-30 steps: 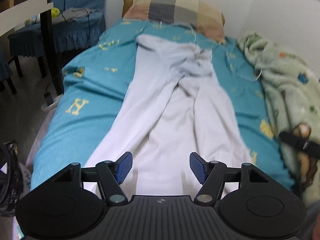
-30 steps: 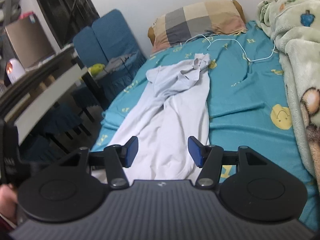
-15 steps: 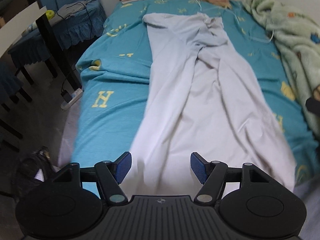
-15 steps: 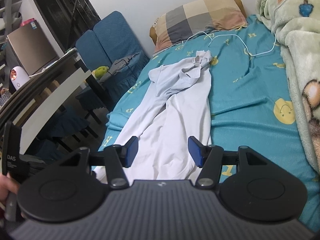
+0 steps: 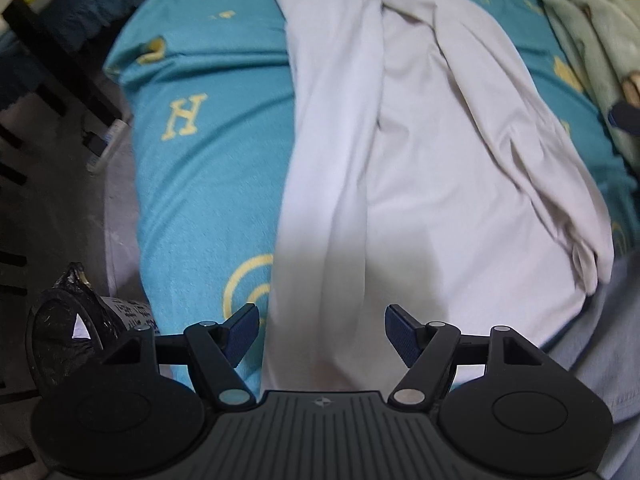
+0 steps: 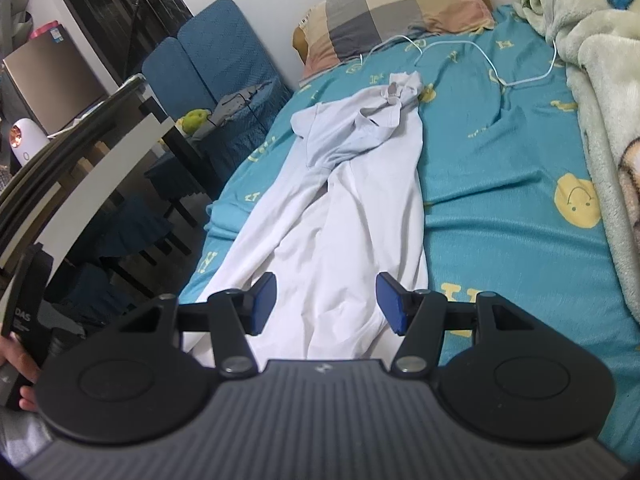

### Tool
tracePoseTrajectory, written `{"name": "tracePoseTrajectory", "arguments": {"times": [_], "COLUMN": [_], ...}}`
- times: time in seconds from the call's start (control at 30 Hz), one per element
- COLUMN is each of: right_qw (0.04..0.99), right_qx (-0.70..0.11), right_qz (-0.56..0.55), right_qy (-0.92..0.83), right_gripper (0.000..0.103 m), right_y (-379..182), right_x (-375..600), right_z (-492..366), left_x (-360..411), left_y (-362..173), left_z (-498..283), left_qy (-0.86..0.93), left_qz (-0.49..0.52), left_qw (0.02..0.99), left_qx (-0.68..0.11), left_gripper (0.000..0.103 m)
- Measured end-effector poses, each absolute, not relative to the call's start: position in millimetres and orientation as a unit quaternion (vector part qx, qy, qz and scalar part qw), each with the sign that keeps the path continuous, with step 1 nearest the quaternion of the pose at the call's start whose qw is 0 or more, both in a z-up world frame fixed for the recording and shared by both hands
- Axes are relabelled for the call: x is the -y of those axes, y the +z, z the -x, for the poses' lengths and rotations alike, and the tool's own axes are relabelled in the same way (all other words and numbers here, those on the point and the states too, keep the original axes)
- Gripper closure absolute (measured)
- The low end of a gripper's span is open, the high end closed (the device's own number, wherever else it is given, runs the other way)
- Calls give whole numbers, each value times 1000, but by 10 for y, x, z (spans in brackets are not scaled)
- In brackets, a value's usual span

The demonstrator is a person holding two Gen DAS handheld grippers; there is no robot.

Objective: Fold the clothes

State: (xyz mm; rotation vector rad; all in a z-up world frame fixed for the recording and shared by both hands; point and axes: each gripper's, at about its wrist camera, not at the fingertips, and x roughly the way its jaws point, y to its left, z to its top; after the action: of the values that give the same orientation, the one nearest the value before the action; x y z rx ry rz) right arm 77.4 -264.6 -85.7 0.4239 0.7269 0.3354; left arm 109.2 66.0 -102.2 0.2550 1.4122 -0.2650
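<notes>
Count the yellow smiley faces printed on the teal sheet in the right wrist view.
2: one smiley face to the right of the white garment, another partly tucked behind its collar. More may hide under the garment or blanket.

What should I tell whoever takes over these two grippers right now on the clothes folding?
Left gripper: open, nothing held, pointing down over the near end of the white garment; its fingers have just been opening wider.
Right gripper: open, empty, angled down over the same near end.
The white garment lies lengthwise on the teal bedsheet, rumpled, its bunched far end toward the plaid pillow. A white cable lies past it, and a green blanket runs along the right side.
Done: no fold visible.
Left: grasp the near end, smooth it out, make every fold.
</notes>
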Motion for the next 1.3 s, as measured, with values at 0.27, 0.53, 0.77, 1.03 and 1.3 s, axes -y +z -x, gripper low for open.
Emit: {"name": "tracePoseTrajectory", "arguments": {"times": [0.27,0.53,0.77,1.03,1.3], "right_qw": [891,881,875,863,850], "right_qx": [-361,-376,-368,-366,-377], "right_qz": [-228,-249,-283,-324,-344], "right_qy": [156,143,136,129,131], "right_gripper": [44,44,44,44,44], "right_y": [-925,-991,-990,-1021,-1088], "right_x": [2701,2753,2859,3014,3053], "right_z": [-840,-893,-862,-849,-902], "left_x": [-715,-482,208,686,461], "left_y": [-1163,-862,-226,-776,-1026], "left_z": [-1034,-809,-568,-580,-459], "left_qy": [-153,-186,-231,-227,-240], "left_qz": [-171,-187,-183,-138,-147], "left_qw": [705,708,729,729,722], "left_qx": [-671,-655,-618,-630,-632], "left_gripper": [28,99,99,92,67]}}
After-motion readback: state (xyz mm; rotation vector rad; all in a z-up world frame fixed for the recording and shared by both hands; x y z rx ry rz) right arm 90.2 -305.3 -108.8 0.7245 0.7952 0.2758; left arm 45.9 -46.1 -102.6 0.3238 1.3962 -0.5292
